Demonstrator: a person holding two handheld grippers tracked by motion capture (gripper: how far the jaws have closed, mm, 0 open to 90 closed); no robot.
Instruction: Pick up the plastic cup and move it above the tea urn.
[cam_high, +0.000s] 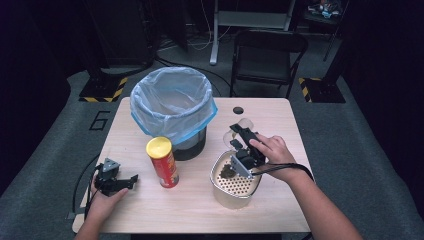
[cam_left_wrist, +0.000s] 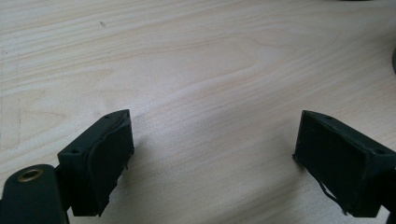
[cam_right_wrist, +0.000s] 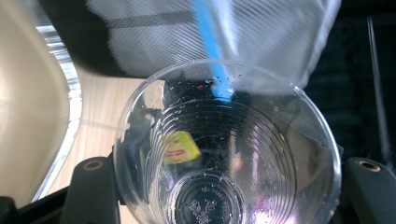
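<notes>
Clear plastic cup (cam_right_wrist: 226, 149) sits clamped in the right hand-held gripper (cam_high: 243, 137), tipped on its side above the counter (cam_high: 280, 200) between perforated strainer (cam_high: 235, 187) and lined bin (cam_high: 172, 107). Left hand-held gripper (cam_left_wrist: 212, 154) rests jaws apart, nothing between.

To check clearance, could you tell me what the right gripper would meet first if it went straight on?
Probably the lined bin: the right gripper, shut on a clear cup, points toward it, though depth is unclear.
</notes>
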